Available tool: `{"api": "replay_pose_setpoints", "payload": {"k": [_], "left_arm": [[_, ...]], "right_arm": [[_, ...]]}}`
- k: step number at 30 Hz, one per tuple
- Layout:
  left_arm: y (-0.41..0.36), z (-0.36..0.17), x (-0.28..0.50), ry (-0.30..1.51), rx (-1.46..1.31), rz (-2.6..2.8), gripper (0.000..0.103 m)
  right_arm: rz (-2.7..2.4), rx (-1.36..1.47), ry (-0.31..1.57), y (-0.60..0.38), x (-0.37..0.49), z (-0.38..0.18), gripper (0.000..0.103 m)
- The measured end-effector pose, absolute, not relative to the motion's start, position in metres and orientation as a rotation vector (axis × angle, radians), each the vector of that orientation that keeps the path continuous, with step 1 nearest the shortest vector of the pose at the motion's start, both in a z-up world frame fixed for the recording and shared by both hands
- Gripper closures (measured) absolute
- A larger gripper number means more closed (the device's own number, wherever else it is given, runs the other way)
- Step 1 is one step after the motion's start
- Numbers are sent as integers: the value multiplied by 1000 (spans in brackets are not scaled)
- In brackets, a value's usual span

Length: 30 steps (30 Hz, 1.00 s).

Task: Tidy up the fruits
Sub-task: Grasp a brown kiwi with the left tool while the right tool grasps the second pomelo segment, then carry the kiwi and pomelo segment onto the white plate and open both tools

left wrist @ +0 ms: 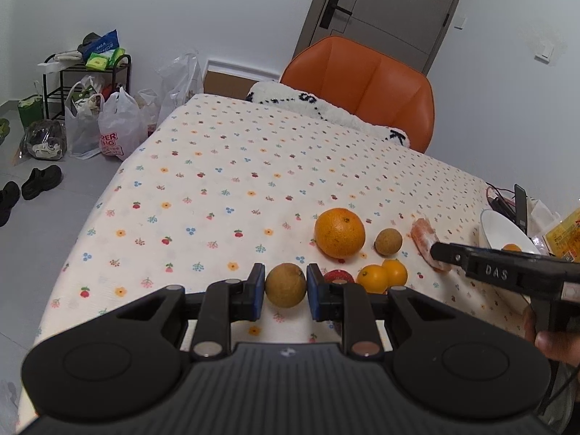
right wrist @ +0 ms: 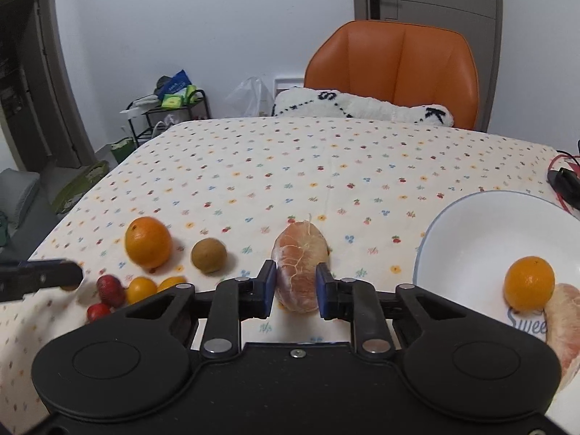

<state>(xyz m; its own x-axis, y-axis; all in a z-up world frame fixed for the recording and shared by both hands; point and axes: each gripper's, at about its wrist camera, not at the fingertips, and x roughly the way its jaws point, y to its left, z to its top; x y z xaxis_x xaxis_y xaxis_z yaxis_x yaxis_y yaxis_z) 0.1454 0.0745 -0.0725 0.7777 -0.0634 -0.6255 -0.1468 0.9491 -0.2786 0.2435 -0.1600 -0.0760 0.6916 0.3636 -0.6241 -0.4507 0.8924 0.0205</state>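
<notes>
In the left wrist view my left gripper (left wrist: 285, 290) is shut on a round brown fruit (left wrist: 285, 279), both blue pads against its sides, low over the flowered tablecloth. My right gripper (right wrist: 296, 286) is shut on a peeled pink citrus segment (right wrist: 299, 253) lying on the cloth. Between the two lie a large orange (right wrist: 148, 241), a smaller brown fruit (right wrist: 209, 255), two small oranges (right wrist: 141, 289) and a strawberry (right wrist: 110, 290). At the right a white bowl (right wrist: 471, 224) holds a small orange (right wrist: 529, 282) and another peeled segment (right wrist: 565, 326).
An orange chair (right wrist: 395, 69) with a white cushion (right wrist: 362, 107) stands at the table's far edge. Cables and a dark device (right wrist: 565, 181) lie beyond the bowl. Bags, shoes and a rack (left wrist: 90, 108) crowd the floor to the left. The far half of the tablecloth (left wrist: 253, 152) is bare.
</notes>
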Motion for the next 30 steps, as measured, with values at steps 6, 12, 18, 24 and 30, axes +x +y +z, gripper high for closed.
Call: {"api": "replay_pose_setpoints", "payload": {"k": [6,12,18,24,30], "left_arm": [[67,-66,143,666,-311,44,80],[59,-63,141,657,-300,44,80],[55,-62,141,655,-299,35,80],[59,-62,142,659,-294,36,80],[59,-57,140,649,-292,49,80]], "right_arm": [[515,-136,673,-167,226,-72,87],[553,-120,688,-176,214,-69,88],[535,-108,662,-175,213,-63,53],[526,-143,673,-161,225,-73,53],[525,-200,695,-153,222,-84,59]]}}
